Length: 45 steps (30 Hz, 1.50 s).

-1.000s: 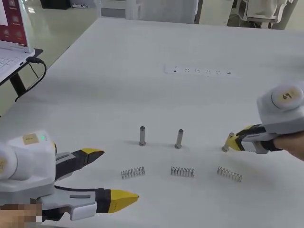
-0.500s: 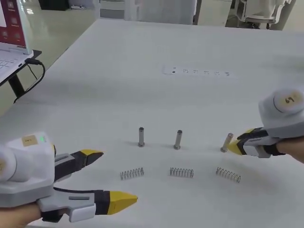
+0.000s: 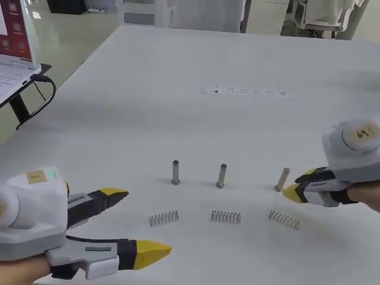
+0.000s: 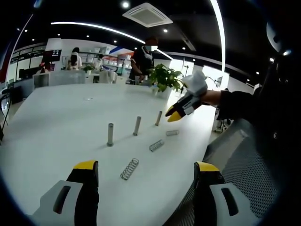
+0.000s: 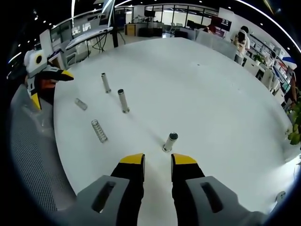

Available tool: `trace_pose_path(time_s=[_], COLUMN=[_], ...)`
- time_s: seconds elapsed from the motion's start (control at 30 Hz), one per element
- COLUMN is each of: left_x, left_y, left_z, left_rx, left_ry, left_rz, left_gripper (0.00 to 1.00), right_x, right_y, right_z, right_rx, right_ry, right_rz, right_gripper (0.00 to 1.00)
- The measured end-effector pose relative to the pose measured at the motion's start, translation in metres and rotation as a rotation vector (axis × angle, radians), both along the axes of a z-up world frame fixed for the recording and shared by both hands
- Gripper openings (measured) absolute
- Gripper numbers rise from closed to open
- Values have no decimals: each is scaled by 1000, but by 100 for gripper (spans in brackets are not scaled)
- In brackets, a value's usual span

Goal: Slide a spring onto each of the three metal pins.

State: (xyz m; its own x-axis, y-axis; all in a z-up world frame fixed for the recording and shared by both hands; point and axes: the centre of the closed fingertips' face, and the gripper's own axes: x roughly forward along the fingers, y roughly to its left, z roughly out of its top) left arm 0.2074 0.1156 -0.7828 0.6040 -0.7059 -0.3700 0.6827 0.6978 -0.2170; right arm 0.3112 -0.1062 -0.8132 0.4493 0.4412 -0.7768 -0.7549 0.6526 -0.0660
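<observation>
The right pin [image 3: 283, 179] stands upright just left of the right gripper [image 5: 158, 159], whose jaws are slightly apart and empty. Three springs [image 3: 225, 217] lie nearer on the table [image 3: 178, 119]. At near left, the left gripper [image 4: 146, 165] is spread wide

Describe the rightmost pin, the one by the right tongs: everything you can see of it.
The rightmost pin is a short, grey, shiny metal cylinder standing on end on the white table, with a slightly wider foot and a dark top end. It is bare, with nothing slid onto it. The right tongs point at it from close by, not touching.
</observation>
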Motion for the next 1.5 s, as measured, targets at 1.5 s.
trace_pose_path(time_s=[1.5], left_x=[1], left_y=[0], left_z=[5], left_rx=[-17], left_ry=[-19], left_rz=[8], left_gripper=[80], right_x=[-31], right_y=[28], right_z=[-21], right_rx=[-136], right_ry=[102], right_rz=[250], right_gripper=[19])
